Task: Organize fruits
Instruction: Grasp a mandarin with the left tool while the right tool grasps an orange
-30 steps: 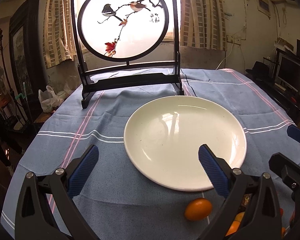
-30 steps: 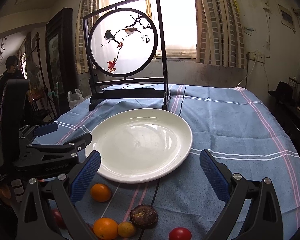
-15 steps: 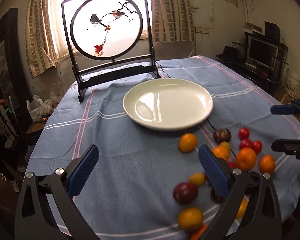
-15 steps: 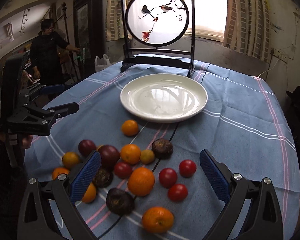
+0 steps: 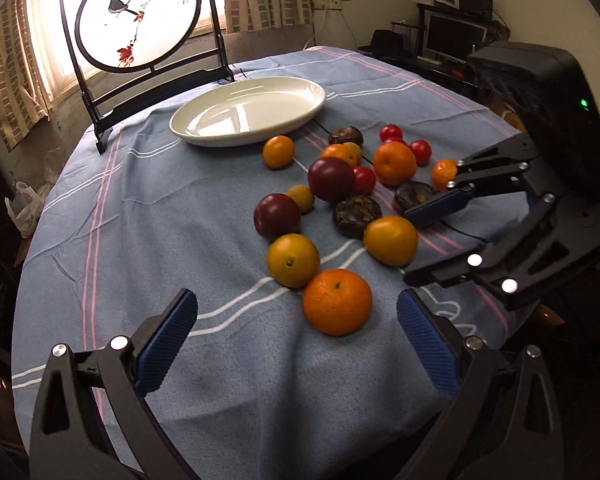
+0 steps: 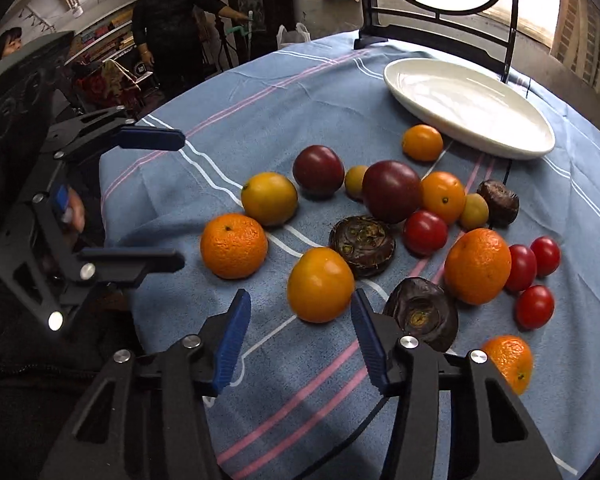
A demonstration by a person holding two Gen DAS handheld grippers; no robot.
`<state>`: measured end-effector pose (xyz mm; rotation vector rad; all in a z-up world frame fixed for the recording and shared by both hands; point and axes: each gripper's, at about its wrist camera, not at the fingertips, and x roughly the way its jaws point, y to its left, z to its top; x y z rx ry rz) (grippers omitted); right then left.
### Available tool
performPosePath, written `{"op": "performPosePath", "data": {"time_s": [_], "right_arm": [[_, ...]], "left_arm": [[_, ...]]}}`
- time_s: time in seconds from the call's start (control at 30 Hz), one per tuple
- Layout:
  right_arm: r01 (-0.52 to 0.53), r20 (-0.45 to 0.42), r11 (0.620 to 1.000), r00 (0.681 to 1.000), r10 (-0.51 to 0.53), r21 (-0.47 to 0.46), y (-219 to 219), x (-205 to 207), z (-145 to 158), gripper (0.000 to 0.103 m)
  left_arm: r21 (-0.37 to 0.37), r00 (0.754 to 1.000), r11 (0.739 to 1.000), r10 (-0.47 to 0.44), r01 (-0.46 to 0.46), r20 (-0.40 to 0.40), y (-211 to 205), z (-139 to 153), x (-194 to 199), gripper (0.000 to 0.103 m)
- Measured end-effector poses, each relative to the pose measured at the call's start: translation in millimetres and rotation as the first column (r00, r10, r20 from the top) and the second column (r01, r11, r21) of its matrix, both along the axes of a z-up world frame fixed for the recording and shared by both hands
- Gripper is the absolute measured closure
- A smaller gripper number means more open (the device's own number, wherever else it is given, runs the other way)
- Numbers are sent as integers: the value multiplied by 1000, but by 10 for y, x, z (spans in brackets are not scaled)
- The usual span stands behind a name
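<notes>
Step in hand: the first pick; nothing is on the plate (image 5: 204, 136) yet. It sits empty toward the far edge of the desk (image 5: 148, 216), in front of a round bird screen (image 5: 140, 16). The fruits lie loose on the blue cloth between the plate and the near edge: oranges, small red tomatoes (image 6: 425, 232), dark plums (image 6: 392, 190) and brown wrinkled ones.

The right gripper (image 6: 298, 344) has just been closing its jaws and they now stand partly open. A smooth orange fruit (image 6: 320, 284) sits just ahead of the tips, roughly in line with the gap; the pads do not press on it, so nothing is held.

The left gripper (image 5: 296, 338) has its jaws wide and empty, low over the near edge, with a dimpled orange (image 5: 337, 301) just ahead of the gap, toward the right pad.

Next move, as a judgement: the right gripper pushes forward so the fruit sits between the pads, squeezes, lifts, and carries it to the plate. It needs a centred grip, since round fruit rolls and neighbours lie close. A dark wrinkled fruit (image 6: 422, 312) sits just beside the right pad and may get nudged.
</notes>
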<state>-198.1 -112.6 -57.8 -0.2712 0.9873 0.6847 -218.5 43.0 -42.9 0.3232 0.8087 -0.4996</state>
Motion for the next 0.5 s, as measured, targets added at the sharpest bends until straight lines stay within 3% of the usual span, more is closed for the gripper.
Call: {"op": "performPosePath", "data": {"time_s": [0.07,0.17,0.37,0.43,0.5], "right_arm": [[18,-8,1000,1000,-18,2,9,48,-40,54],[26,-2,1000,1000,-26,5,2,73,-38,68],[5,18,1000,1000,-5,20,-112,22,59,68],[23,38,999,999,-24,25,-184,29,110,68],[37,42,999,998,-38,38,-256,52,151,68]], "left_arm": [[5,1000,1000,-13,13,-6,-45,-34,-2,5],[3,999,1000,-21,21,-34,-118,-95,67,5],[4,997,1000,-6,7,-82,-193,-213,208,8],[4,994,1000,-11,12,-110,-223,-248,246,32],[10,987,1000,-9,11,-162,-246,-312,294,47]]}}
